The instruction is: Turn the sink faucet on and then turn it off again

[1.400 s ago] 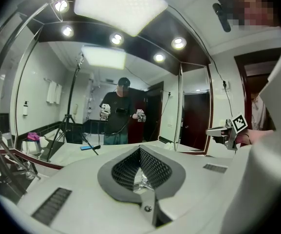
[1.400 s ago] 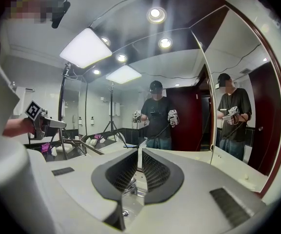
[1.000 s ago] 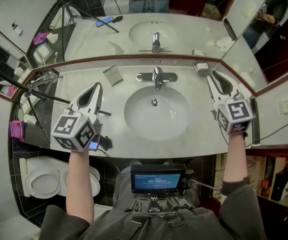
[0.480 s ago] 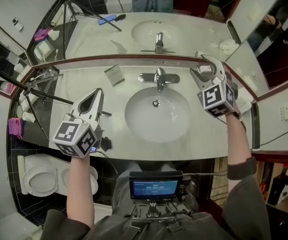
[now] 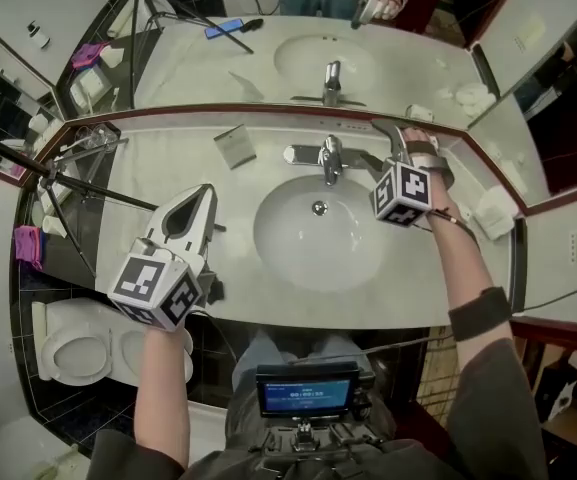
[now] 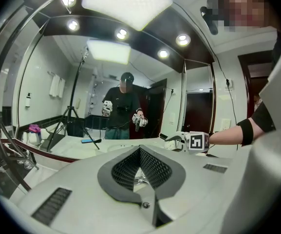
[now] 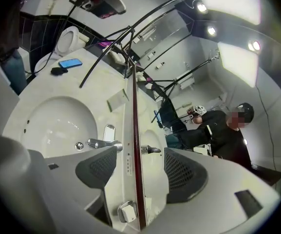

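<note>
Light is bright and even, coming from above: a large ceiling panel (image 6: pixel 125 4) and a row of recessed spotlights (image 6: pixel 122 33) show in the left gripper view, burnt out to plain white. The pale worktop (image 5: pixel 168 158) and the sink basin (image 5: pixel 318 253) carry only weak, soft shadows and a faint sheen. Both gripper views are round fisheye pictures with black corners and lines bowed hard toward the rim. The head view bends the mirror edge (image 5: pixel 268 108) as well. The near body of the left gripper (image 6: pixel 140 149) looks soft and out of focus
</note>
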